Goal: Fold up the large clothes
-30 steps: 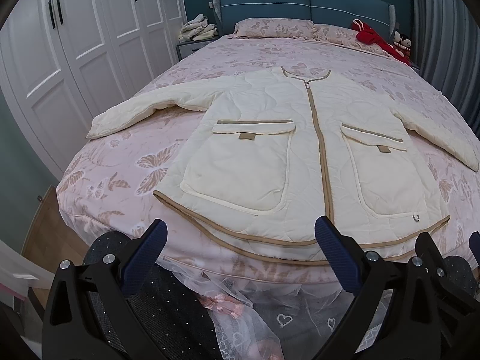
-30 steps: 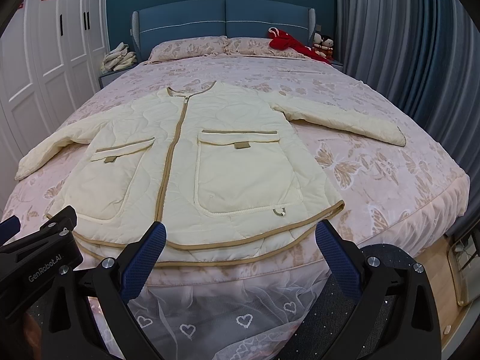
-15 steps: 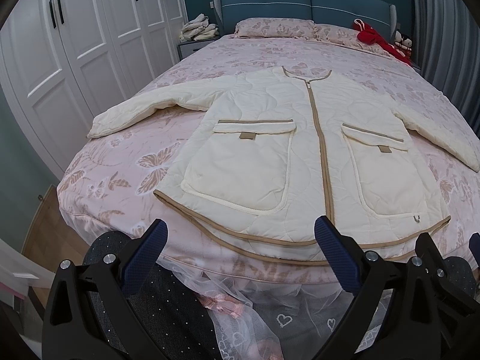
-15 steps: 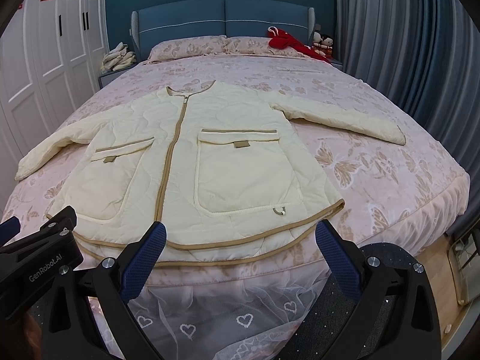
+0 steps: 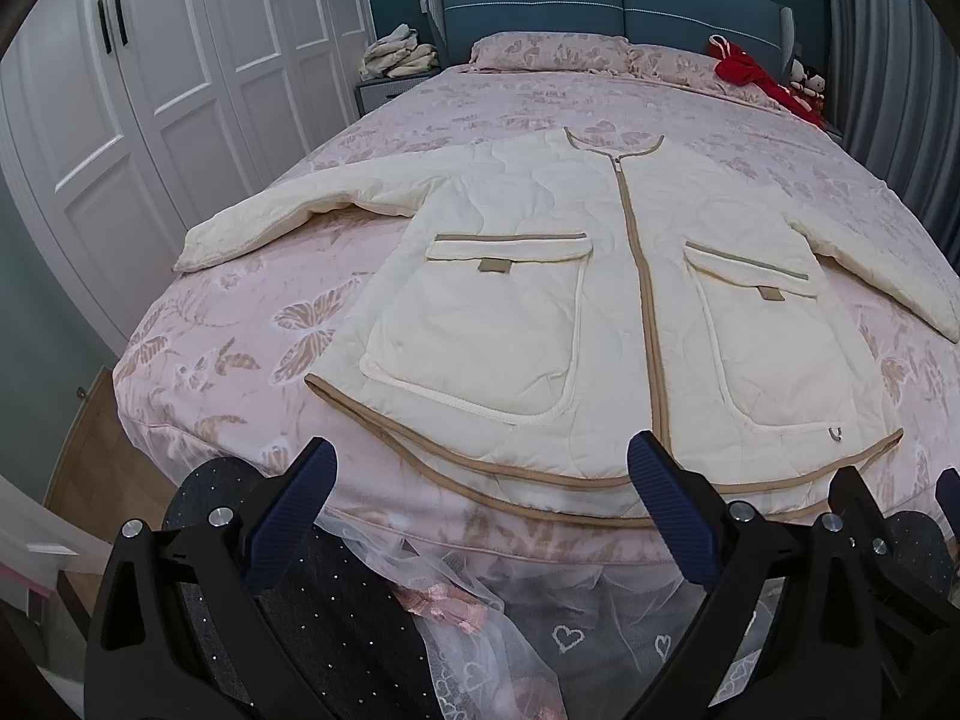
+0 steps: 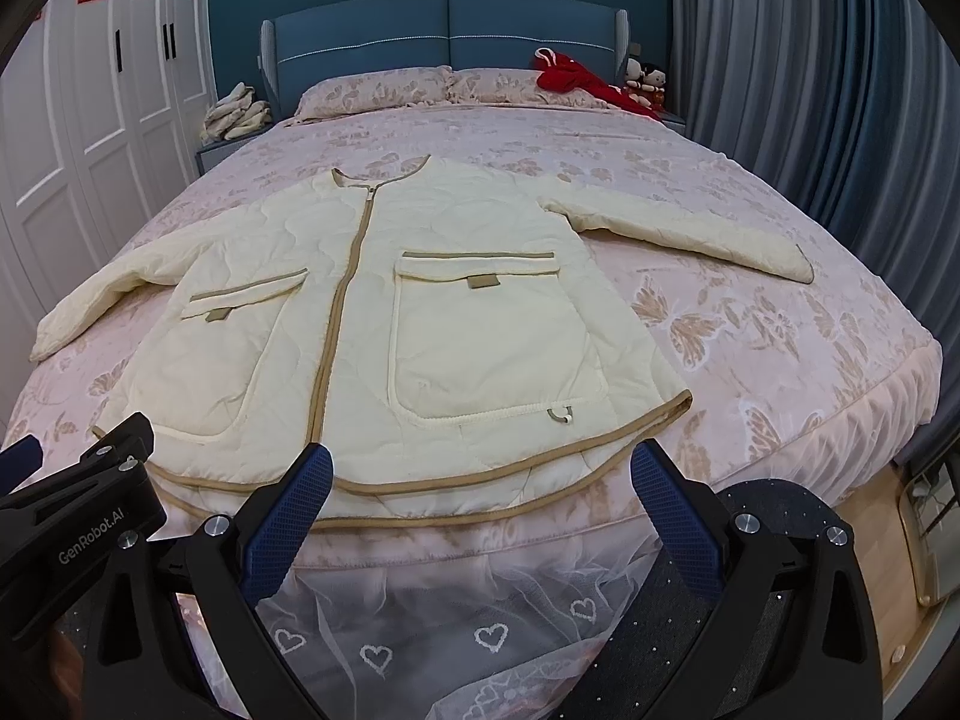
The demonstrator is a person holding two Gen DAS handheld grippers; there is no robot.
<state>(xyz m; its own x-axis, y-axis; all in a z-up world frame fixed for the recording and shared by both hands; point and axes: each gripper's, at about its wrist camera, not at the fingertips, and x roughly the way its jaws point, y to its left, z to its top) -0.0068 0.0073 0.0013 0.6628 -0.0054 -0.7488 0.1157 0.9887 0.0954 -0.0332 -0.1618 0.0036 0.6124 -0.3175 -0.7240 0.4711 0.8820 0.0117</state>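
A cream quilted jacket (image 5: pixel 558 276) (image 6: pixel 384 312) with tan trim lies flat and zipped on the pink bed (image 5: pixel 240 330) (image 6: pixel 750 324), front up, both sleeves spread out, hem at the foot edge. My left gripper (image 5: pixel 480 474) hovers open just short of the hem, left of the zip. In the right wrist view my right gripper (image 6: pixel 480 474) is open too, below the hem near the right pocket. Neither touches the cloth. The left gripper's body (image 6: pixel 72 516) shows at the lower left of the right wrist view.
White wardrobes (image 5: pixel 150 90) line the left wall and grey curtains (image 6: pixel 810 90) the right. A blue headboard (image 6: pixel 444 24), pillows, red cloth (image 6: pixel 576 78) and dolls sit at the far end. Folded cloths (image 5: pixel 399 54) rest on a nightstand. A lace bed skirt (image 6: pixel 456 618) hangs below.
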